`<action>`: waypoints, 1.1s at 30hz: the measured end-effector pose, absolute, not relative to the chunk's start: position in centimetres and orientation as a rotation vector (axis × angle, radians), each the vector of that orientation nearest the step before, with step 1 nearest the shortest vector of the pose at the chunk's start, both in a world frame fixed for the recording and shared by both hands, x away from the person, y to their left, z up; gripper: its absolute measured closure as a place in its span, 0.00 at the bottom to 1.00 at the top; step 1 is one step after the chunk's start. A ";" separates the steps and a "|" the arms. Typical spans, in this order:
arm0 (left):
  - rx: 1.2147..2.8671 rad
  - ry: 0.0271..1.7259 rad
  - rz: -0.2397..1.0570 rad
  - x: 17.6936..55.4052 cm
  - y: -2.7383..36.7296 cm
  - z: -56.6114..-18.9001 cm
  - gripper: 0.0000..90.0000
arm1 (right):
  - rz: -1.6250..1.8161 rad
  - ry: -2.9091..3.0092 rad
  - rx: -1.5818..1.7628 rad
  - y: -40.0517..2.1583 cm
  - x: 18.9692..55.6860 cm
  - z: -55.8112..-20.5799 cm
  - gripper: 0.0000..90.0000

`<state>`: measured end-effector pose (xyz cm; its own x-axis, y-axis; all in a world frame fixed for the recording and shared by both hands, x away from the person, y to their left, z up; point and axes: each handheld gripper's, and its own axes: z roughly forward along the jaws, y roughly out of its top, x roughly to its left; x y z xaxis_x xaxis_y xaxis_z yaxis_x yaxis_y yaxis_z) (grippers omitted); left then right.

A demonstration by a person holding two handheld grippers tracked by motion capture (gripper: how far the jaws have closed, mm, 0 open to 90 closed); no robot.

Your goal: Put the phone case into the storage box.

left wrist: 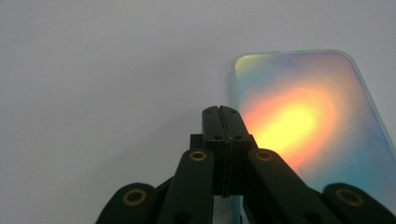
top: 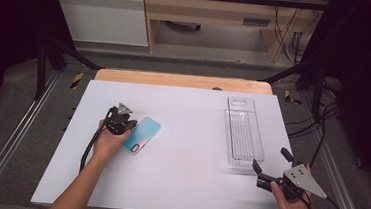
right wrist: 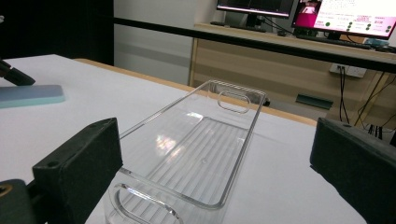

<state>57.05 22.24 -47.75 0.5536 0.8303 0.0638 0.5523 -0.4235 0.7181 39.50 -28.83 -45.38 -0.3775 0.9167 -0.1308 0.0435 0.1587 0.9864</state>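
Observation:
A phone [top: 143,135] with an iridescent teal and orange back lies flat on the white table [top: 177,184], left of centre. My left gripper [top: 123,121] hovers at its left edge. In the left gripper view its jaws [left wrist: 222,113] are pressed together with nothing between them, tips at the phone's [left wrist: 308,126] near corner. A clear plastic tray [top: 244,134] lies lengthwise at the right. My right gripper [top: 271,160] stands open just in front of the tray's near end. In the right gripper view the tray [right wrist: 201,154] lies between the wide-apart pads [right wrist: 79,163], untouched.
A wooden strip [top: 183,80] borders the table's far edge. Metal rails [top: 4,145] run along both sides. Behind the table is a wooden desk with monitors [right wrist: 345,14] and cables. The phone [right wrist: 28,95] lies far left in the right gripper view.

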 end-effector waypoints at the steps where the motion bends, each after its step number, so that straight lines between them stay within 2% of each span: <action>1: 2.149 1.089 0.548 56.9 21.9 -47.7 1.00 | 1.330 1.609 0.945 -28.8 39.5 -45.4 0.03; 25: 2.270 0.843 0.423 51.6 15.5 -47.3 1.00 | 1.333 1.632 0.939 -28.4 39.6 -45.5 0.03; 33: 2.279 0.823 0.419 51.0 15.1 -47.1 1.00 | 1.333 1.638 0.945 -28.4 39.7 -45.6 0.03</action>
